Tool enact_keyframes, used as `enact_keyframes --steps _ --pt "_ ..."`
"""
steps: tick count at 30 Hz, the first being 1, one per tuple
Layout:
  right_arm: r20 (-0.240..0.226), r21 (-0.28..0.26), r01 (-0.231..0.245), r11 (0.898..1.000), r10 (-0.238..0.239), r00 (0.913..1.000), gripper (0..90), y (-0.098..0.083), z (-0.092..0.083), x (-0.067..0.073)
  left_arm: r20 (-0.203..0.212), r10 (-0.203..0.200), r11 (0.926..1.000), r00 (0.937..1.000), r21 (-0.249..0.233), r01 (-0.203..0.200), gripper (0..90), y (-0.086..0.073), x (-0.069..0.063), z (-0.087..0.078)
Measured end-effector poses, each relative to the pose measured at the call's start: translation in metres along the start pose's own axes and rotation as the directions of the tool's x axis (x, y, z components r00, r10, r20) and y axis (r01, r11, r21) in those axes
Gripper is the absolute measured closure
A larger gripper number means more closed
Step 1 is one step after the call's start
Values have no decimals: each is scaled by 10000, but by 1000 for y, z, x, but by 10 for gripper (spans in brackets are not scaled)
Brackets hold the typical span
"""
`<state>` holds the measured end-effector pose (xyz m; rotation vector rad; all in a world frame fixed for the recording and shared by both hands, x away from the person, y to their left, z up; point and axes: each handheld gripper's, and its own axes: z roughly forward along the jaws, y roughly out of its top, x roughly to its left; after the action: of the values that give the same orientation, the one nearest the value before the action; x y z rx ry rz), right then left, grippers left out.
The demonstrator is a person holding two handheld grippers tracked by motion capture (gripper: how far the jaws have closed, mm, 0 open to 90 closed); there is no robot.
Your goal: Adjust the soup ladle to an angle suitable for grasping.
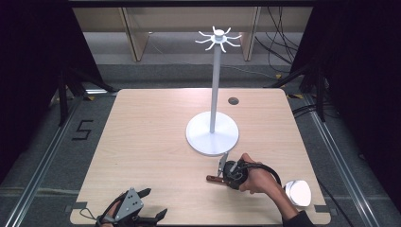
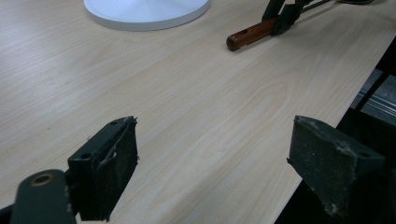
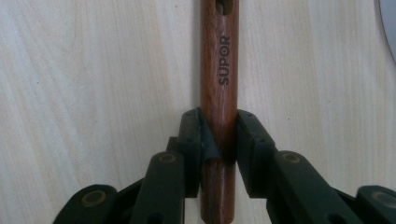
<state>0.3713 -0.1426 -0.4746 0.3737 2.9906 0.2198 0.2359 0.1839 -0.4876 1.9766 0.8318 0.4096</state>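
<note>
A brown wooden handle (image 3: 222, 70) marked SUPOR lies flat on the light wooden table (image 1: 151, 137), its holed end pointing left in the high view. My right gripper (image 3: 219, 135) is shut on this handle, a jaw pressing each side; it appears in the high view as my right gripper (image 1: 222, 178), held by a hand. The handle (image 2: 247, 35) also shows far off in the left gripper view. My left gripper (image 1: 153, 203) rests at the table's front left edge, open. Between the jaws of the left gripper (image 2: 212, 154) there is only bare table.
A white stand (image 1: 215, 94) with a round base (image 1: 198, 137) and a ring of hooks on top rises mid-table, just behind the right gripper. A white rounded object (image 1: 298, 191) lies near the front right corner; the hand hides whether it joins the handle. A small dark hole (image 1: 233, 100) sits behind the stand.
</note>
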Motion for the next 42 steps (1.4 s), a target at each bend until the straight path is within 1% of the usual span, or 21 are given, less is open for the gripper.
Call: enact_keyframes --steps 1,3,5,6,7,8,10,11,14,17,18,19,21,26,27,28,32,35,36,40,42 --pt "-80 170 -344 9993 346 9994 738 1 -2 2 -7 172 9998 9999 28 -172 149 1 1 0" --pt "92 110 240 9997 -241 9997 738 2 1 -1 2 304 9995 9995 40 -304 149 1 2 0" --pt "109 312 -81 9995 78 9999 739 2 0 2 -10 383 9992 9993 58 -383 149 1 1 -1" --pt "29 193 -98 9998 98 9999 739 2 0 1 -8 10 10000 10000 -6 -10 149 0 0 0" --pt "-9 171 89 9998 -89 10000 739 1 0 0 4 30 10000 10000 -56 -30 149 0 0 0" --pt "14 -291 947 9951 -947 9955 739 0 2 -7 -36 335 9994 9994 34 -335 149 1 2 -1" --pt "176 -306 301 9991 -295 9994 739 -1 -4 -3 -21 15 10000 10000 33 -15 149 0 0 0" --pt "221 -598 461 9971 -448 9987 740 -2 -8 -5 5 8 10000 10000 0 -8 149 0 0 0" --pt "267 -759 -229 9969 250 9993 740 -6 -25 -3 14 100 9999 9999 -17 -100 148 0 0 -1" --pt "224 -1653 53 9862 -16 9997 740 -9 -39 -5 14 17 9999 10000 -129 -17 149 0 0 0" --pt "216 -2001 -174 9796 221 9995 740 -12 -47 -5 8 373 9993 9993 15 -373 149 1 2 -1" --pt "376 -2099 -371 9770 460 9982 740 -15 -54 -5 5 10 10000 10000 -20 -10 149 0 0 -1" --pt "575 -2718 -51 9623 215 9981 740 -19 -64 -7 26 47 10000 10000 2 -47 149 0 0 0" --pt "1021 -4023 -257 9152 727 9921 741 -32 -94 -11 -58 235 9997 9997 116 -235 149 0 1 -1" --pt "1053 -4251 -359 9044 888 9905 741 -35 -98 -10 38 -84 9998 10000 -190 85 149 0 -1 0" --pt "832 -4453 -528 8938 1000 9915 741 -38 -104 -10 25 83 10000 10000 44 -83 148 1 1 -1" --pt "1051 -5041 -587 8617 1287 9861 741 -51 -124 -11 4 420 9991 9991 74 -420 149 1 1 -1" --pt "970 -5638 -620 8235 1406 9853 741 -62 -139 -13 1 334 9994 9994 40 -334 149 1 1 -1" --pt "1002 -5942 -763 8007 1678 9807 741 -66 -145 -13 7 359 9993 9994 45 -359 149 1 1 0" --pt "1013 -6677 -737 7408 1885 9768 741 -77 -160 -14 8 369 9993 9993 64 -369 149 1 1 0" --pt "1016 -7106 -818 6988 2170 9709 741 -82 -165 -16 40 433 9989 9991 163 -433 148 1 2 0"
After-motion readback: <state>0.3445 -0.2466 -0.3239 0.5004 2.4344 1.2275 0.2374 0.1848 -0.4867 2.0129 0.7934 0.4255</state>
